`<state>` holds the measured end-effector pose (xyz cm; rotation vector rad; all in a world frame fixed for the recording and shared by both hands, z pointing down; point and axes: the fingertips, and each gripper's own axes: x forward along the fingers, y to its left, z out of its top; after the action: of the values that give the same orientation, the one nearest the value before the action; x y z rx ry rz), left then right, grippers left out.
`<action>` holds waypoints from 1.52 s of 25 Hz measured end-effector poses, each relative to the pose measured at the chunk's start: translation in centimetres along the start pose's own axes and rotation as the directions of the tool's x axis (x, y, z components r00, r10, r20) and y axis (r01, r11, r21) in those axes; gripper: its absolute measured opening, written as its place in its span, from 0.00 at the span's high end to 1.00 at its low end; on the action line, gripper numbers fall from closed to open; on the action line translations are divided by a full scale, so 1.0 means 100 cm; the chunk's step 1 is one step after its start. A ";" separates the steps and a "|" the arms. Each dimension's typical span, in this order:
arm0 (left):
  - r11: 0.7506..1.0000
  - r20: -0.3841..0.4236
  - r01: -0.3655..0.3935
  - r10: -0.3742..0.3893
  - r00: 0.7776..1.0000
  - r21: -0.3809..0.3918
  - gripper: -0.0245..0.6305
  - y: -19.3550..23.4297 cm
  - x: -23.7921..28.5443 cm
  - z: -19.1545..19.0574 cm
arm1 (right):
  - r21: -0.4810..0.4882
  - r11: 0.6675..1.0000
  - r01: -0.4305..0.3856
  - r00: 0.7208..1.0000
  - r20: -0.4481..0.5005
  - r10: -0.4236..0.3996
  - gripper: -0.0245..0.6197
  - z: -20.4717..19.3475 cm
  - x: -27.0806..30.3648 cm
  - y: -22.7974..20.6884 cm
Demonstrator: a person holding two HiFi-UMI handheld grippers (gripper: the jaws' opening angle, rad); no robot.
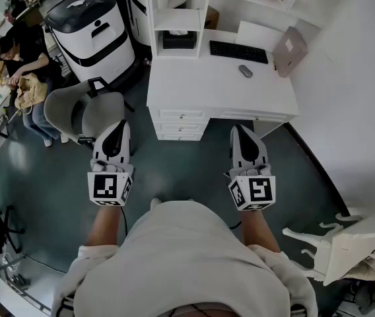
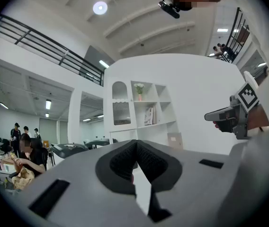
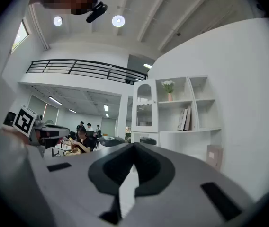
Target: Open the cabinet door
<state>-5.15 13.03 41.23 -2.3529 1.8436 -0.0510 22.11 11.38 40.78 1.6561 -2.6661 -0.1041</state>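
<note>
Holding: you've got both tongs out level over the floor, side by side.
Left tongs: closed – tips meet, empty.
Right tongs: closed, empty too.
Cabinet door: arched, glazed, looks shut – in the white hutch on the table, well ahead of both tongs; neither touches it.
Table: white, drawers facing you; keyboard & mouse on top.
Chair: grey, near your left tongs, to their left.
Bkgd: ppl seated far left.

White arched cabinet door, upright, shut
</note>
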 end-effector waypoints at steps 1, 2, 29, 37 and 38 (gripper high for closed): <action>1.000 -0.001 0.001 -0.001 1.000 -0.002 0.96 -0.003 -0.001 0.000 | 0.000 1.000 -0.001 1.000 -0.002 0.001 0.96 0.000 -0.002 -0.001; 1.000 -0.003 0.001 -0.001 1.000 -0.004 0.96 -0.005 -0.001 0.000 | 0.000 1.000 -0.002 1.000 -0.003 0.002 0.96 -0.001 -0.004 -0.002; 0.996 -0.035 -0.064 0.062 0.997 -0.056 0.96 0.023 0.067 -0.036 | 0.017 0.998 -0.067 0.996 -0.056 0.068 0.95 -0.035 0.070 -0.029; 0.997 -0.022 -0.004 0.003 1.000 -0.074 0.96 0.069 0.154 -0.049 | -0.007 1.000 -0.008 0.999 -0.051 0.007 0.95 -0.028 0.159 -0.045; 0.997 -0.023 0.005 -0.007 1.000 -0.077 0.96 0.075 0.164 -0.050 | -0.010 1.000 -0.002 0.999 -0.051 0.001 0.95 -0.026 0.171 -0.046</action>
<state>-9.01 -5.11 44.07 -2.4193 1.8814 -0.0078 18.78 -6.11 42.54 1.6312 -2.6253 -0.0736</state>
